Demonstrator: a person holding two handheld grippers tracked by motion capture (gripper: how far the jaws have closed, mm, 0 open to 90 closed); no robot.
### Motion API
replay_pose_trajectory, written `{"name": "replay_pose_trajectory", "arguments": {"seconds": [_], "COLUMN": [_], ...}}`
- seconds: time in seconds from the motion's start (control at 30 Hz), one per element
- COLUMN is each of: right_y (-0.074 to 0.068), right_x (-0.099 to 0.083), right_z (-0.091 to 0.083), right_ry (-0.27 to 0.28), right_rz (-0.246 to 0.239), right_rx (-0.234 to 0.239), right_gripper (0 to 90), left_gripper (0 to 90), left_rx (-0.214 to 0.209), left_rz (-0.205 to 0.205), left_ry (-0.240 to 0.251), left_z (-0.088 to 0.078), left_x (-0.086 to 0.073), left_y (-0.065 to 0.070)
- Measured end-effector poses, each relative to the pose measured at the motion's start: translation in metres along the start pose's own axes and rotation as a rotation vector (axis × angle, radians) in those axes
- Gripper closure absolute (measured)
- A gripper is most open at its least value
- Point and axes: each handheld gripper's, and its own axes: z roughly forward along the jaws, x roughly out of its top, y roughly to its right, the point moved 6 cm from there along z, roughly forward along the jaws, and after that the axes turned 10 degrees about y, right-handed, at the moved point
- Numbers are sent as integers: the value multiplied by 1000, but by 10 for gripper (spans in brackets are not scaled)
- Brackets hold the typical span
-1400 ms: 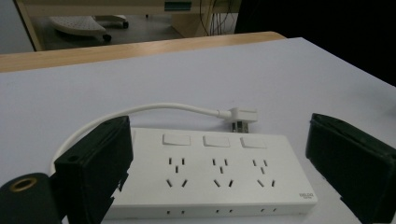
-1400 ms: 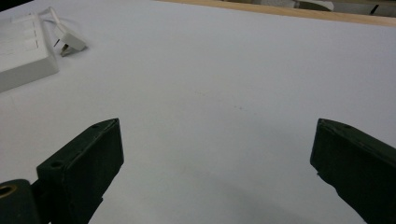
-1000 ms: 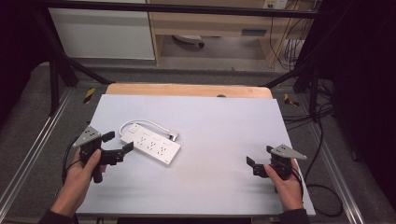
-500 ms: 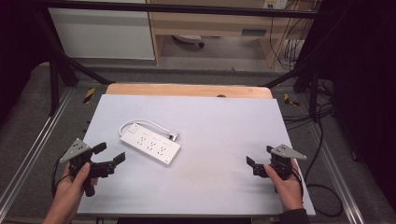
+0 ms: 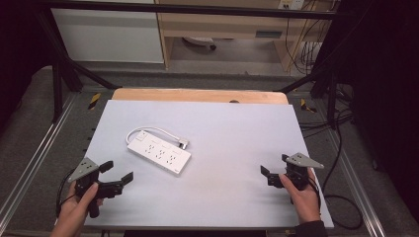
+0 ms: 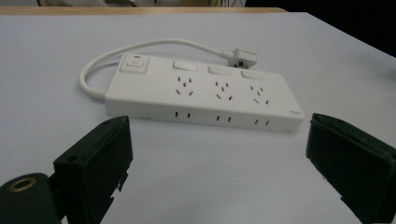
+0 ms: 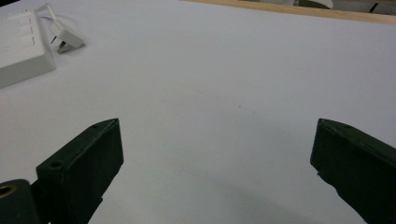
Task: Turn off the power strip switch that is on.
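No lettering can be read with any certainty. The white power strip [image 6: 201, 95], lying in the middle of the left gripper view, carries a tiny grey mark at its lower right corner that is too small to make out, and a small red dot on its switch [image 6: 135, 63] at the upper left of the strip.

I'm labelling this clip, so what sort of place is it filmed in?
Probably a lab or workshop test bench: a bare white table in a metal frame, loose cables on the floor behind, and only a power strip set out.
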Motion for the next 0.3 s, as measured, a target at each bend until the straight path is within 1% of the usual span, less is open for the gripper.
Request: {"name": "replay_pose_trajectory", "arguments": {"seconds": [0.1,0.17,0.23,0.3], "right_y": [0,1,1,1], "right_x": [-1,-1,-3,-7], "right_z": [0,1,3,6], "right_ry": [-5,-8,-21,-48], "right_rz": [2,-5,-7,-8], "right_rx": [0,-2,-5,-9], "right_gripper": [29,28,26,27], "left_gripper": [71,71,71,76], "left_rx": [-7,0,4,4], "left_rz": [8,11,6,2], "left_ry": [-20,-26,-32,-36], "left_z": [0,0,1,2], "left_x": [-7,-11,-15,-16], "left_y": [2,2,1,1]}}
